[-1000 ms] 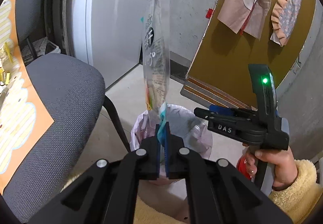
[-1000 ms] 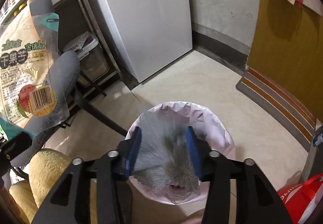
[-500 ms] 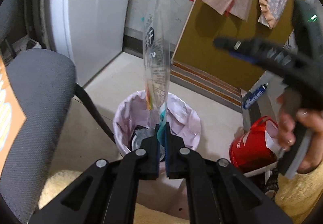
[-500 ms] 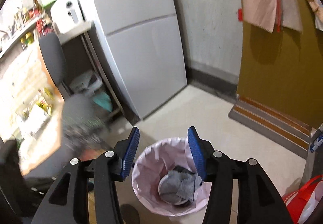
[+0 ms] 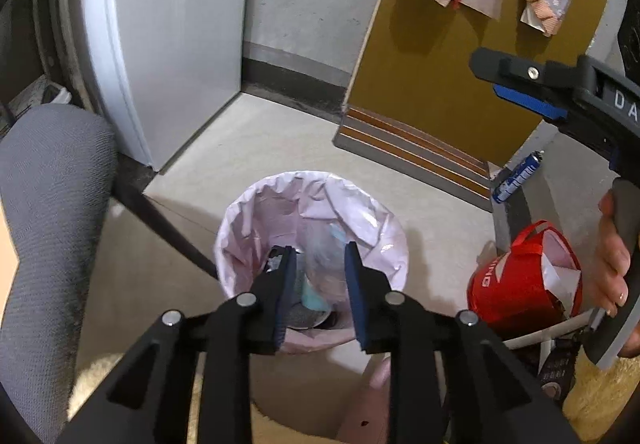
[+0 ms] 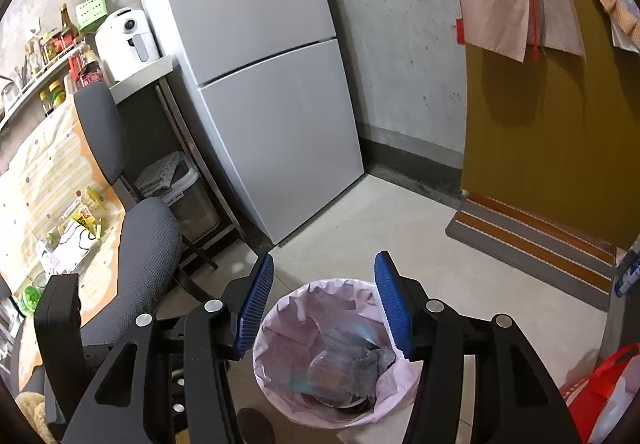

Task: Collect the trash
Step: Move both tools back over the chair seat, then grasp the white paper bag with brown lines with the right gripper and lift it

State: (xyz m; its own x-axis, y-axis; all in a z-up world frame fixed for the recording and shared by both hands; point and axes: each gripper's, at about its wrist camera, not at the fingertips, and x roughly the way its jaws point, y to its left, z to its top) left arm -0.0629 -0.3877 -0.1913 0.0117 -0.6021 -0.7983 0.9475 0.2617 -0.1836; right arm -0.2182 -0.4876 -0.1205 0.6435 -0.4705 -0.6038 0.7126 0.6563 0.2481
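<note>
- Lying in the pink-lined trash bin [image 5: 312, 228], the clear snack wrapper [image 5: 326, 248] is down among the grey rubbish at the bottom; I also see it from the right wrist [image 6: 344, 340], blurred, teal edge showing.
- My left gripper [image 5: 320, 268] hangs right over the bin mouth. Its jaws have just been opening and now stand apart, nothing pinched between the pads.
- My right gripper [image 6: 320, 296] is above the bin too, blue pads wide apart, jaws having just eased a little further open, empty.
- From the left wrist I see that right gripper [image 5: 520, 84] up at the right edge, the hand [image 5: 612, 256] round its handle.
- Bin stands on the pale floor [image 6: 400, 236].
- Grey office chair [image 6: 144, 240] just left of the bin; red bag [image 5: 516, 280] to its right.
- Silver fridge [image 6: 272, 92] behind against the concrete wall; striped mat [image 6: 532, 240] at the foot of the mustard door.
- Table [image 6: 44, 180] with patterned cloth beyond the chair, small packets still on it.
</note>
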